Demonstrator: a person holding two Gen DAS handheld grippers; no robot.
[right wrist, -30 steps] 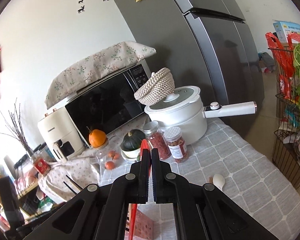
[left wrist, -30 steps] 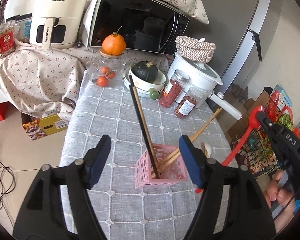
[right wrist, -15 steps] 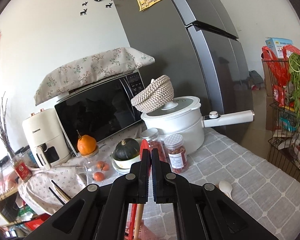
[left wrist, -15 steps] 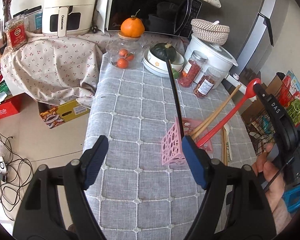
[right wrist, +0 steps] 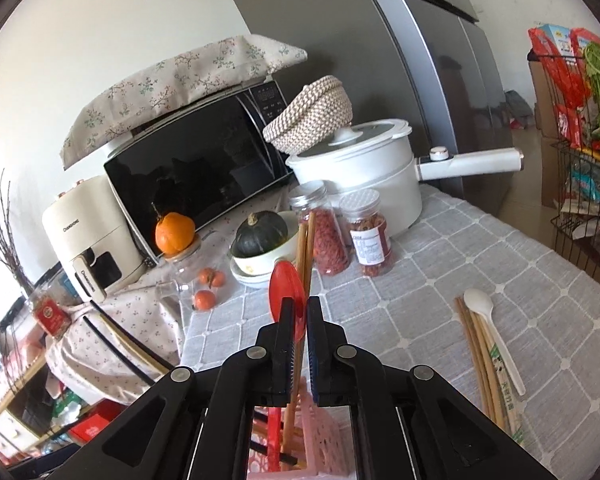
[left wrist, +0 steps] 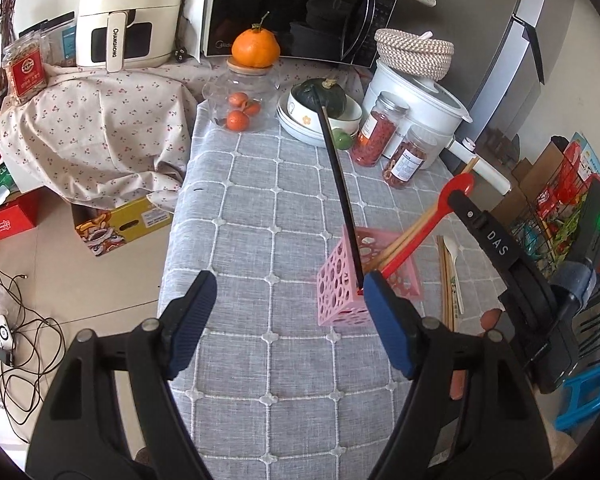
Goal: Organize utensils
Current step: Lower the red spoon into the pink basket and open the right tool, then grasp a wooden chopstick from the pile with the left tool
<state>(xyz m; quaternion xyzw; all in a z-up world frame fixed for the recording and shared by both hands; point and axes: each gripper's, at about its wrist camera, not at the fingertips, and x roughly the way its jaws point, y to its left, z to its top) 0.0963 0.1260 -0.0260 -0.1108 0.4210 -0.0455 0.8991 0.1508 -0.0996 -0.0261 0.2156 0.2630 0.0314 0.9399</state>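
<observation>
Near the right edge of the worktop (left wrist: 260, 240), our right hand-held gripper (right wrist: 299, 316) is clamped on the red spoon (left wrist: 440, 216), its handle already down in the pink basket (left wrist: 340, 300) with the chopsticks. Our left hand-held gripper (left wrist: 288, 320) hangs with fingers apart, holding nothing. The risk we see: that light basket could tip if the spoon levers against its wall on release. A white spoon (right wrist: 488, 328) waits alongside.
</observation>
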